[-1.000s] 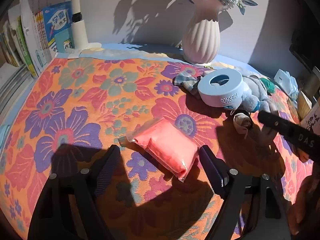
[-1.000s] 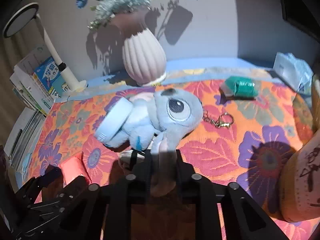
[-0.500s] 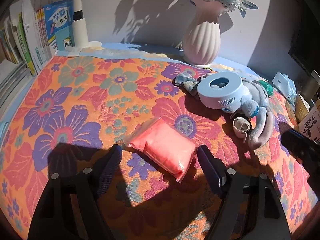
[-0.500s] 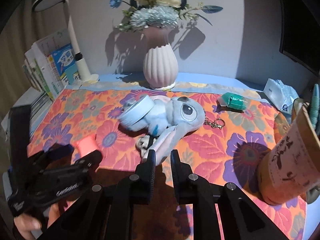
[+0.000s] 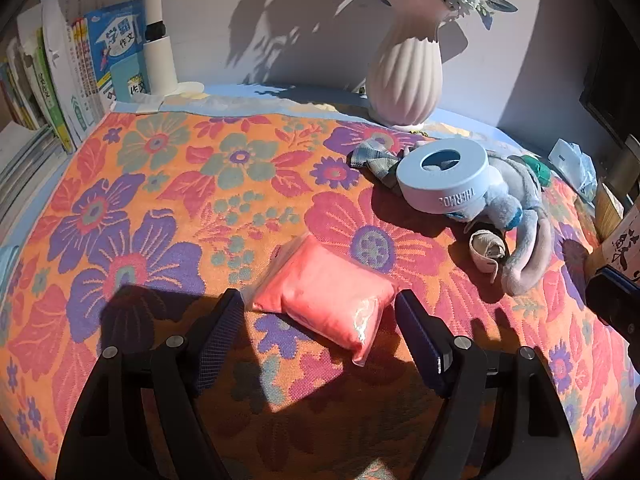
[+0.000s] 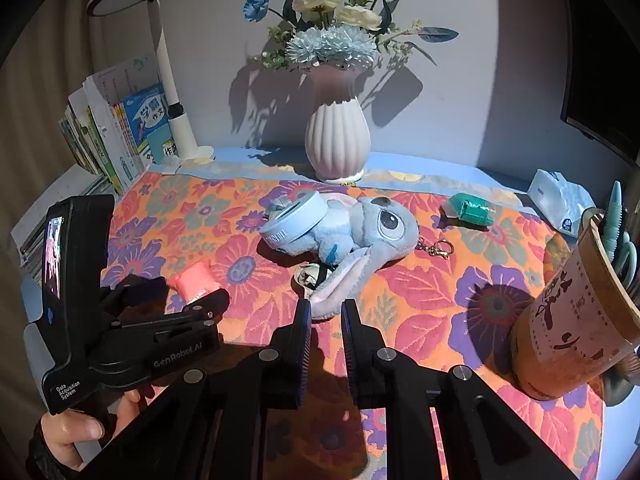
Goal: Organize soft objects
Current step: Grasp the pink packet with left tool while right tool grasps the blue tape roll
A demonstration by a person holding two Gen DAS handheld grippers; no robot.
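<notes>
Step in hand looks like the left gripper (image 5: 320,328) lining up on the pink pouch (image 5: 326,285), with jaws spread wide, one finger either side of the pouch's near end, nothing clamped yet. The pouch lies flat on the floral cloth (image 5: 160,208), near the front middle, well apart from the plush toy (image 6: 362,234) further back right. Long axis of the pouch runs diagonally, far-left to near-right in the left wrist view; its clear sealed tab points toward the near right, close to the right-hand finger. Next move, as I judge it: ease forward a little and close across the short width; the bag is slippery film over soft fill, so a grip near the middle is safer than near the tab. The right gripper (image 6: 325,320) hovers empty, jaws nearly together with a narrow gap, just short of the plush's long ear (not touching, as far as I can tell). The plush lies on its side, head toward the right, ear trailing toward the camera, a blue ring-shaped lid (image 6: 294,220) leaning on its body. A small rolled item (image 6: 306,276) sits beside the ear; what it is I can't tell.
</notes>
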